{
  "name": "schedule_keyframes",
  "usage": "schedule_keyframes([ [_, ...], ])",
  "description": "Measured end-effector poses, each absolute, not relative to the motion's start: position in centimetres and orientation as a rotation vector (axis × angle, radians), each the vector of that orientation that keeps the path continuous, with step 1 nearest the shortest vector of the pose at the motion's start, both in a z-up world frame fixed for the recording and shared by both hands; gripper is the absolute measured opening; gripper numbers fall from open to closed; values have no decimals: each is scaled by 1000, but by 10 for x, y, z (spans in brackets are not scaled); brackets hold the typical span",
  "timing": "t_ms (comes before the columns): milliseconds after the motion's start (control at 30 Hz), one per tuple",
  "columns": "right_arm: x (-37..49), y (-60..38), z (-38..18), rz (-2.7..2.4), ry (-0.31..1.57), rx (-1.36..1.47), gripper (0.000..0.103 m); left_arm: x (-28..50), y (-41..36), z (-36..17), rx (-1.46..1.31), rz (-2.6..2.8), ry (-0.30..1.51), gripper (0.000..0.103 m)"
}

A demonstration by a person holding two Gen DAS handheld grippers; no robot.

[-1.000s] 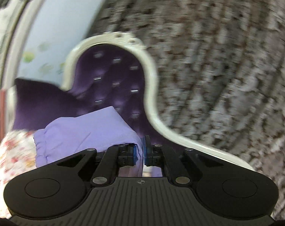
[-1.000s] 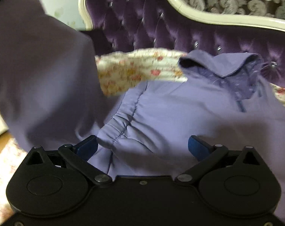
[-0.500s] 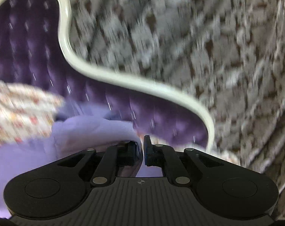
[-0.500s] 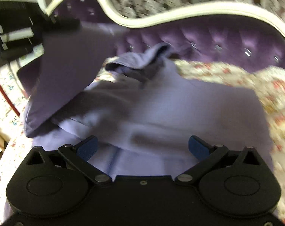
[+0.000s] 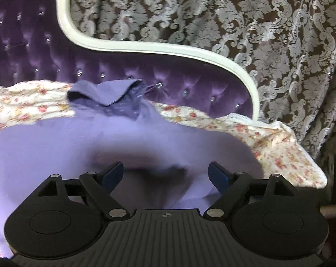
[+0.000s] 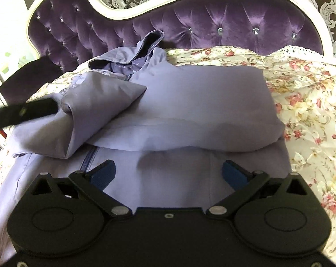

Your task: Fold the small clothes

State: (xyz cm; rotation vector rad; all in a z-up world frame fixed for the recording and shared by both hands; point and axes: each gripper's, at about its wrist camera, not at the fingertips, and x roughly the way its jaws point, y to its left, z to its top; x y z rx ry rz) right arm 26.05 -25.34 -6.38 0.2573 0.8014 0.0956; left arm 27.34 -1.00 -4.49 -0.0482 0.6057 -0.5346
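Lavender jacket [image 6: 190, 102] lies part-folded on the floral bedspread [image 6: 312, 93]; both grippers' fingers spread, left's opening; zipper seen only from right.

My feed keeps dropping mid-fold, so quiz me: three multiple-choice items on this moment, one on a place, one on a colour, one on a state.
1. Where does the lilac jacket lie?
A. On the floral bedspread, collar toward the purple tufted headboard
B. On a bare wooden table
C. On a hanger against the curtain

2. What colour are the pads inside the right gripper?
A. Red
B. Blue
C. White

3. How do the right gripper's jaws stand?
A. Shut on a sleeve
B. Shut on nothing
C. Apart, pressing on nothing

Answers:
1 A: flowered cloth shows around the jacket, and its collar points at the headboard.
2 B: both pads show blue against the black linkage.
3 C: the pads stand wide apart, with the jacket lying flat beyond them, unpinched.
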Motion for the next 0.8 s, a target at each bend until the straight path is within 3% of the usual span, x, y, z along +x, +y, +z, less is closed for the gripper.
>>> schedule_keyframes([
  [300,266,-236,-43,81,718,146,102,267,36,-36,31,-360,481,84],
  [600,292,-169,-24,159,620,-70,102,325,77,-78,-6,-55,691,86],
  [800,320,-133,-47,175,652,-191,101,315,95,-82,-71,-69,686,88],
])
